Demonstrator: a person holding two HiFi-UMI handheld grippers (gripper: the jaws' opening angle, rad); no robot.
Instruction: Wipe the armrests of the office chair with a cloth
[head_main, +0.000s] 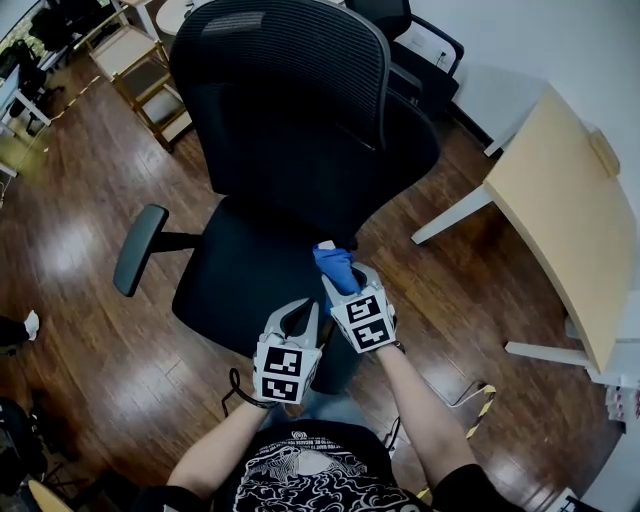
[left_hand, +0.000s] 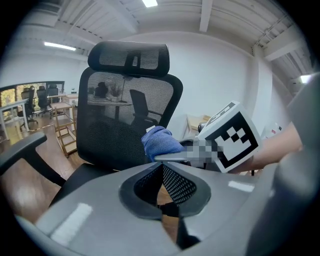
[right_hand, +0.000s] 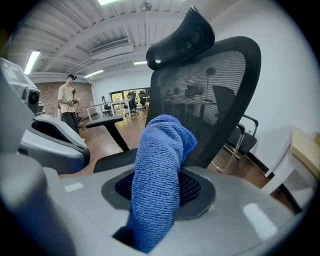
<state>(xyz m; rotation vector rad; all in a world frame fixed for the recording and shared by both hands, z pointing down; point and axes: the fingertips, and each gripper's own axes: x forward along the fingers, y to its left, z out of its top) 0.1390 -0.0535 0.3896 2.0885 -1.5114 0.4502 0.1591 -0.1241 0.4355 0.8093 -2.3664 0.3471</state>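
Right fingers (right_hand: 195, 186) are clamped on the blue cloth (right_hand: 160, 170). It stands up out of the pads as a thick folded wad, top end flopped over toward the chair back.

Left fingers (left_hand: 180, 185) are closed pad to pad at the tips, with nothing between them.

In the head view the right gripper (head_main: 346, 288) and left gripper (head_main: 300, 318) sit side by side, marker cubes nearly touching. Both are over the right rear corner of the seat (head_main: 240, 280), and the cloth pokes forward from the right one at the foot of the backrest.

From the left gripper view, the cloth and the right gripper's cube are just ahead and to the right, near the lower edge of the mesh back.

The office chair (head_main: 300, 110) is black with a mesh back and a headrest (left_hand: 129, 57), and it faces the person.

The left armrest (head_main: 138, 250) sticks out on its post, well apart from both grippers and the cloth.

The right armrest is probably the dark shape under the two grippers. It is mostly covered there, so I can't tell whether the cloth touches it.

Around the chair:
- Dark wooden floor (head_main: 90, 200).
- A light desk (head_main: 560, 190) with white legs off to the right.
- A second black chair (head_main: 425, 50) behind.
- A wooden rack (head_main: 150, 80) at upper left.

The right gripper view also shows a person (right_hand: 67, 100) standing far back in the room.
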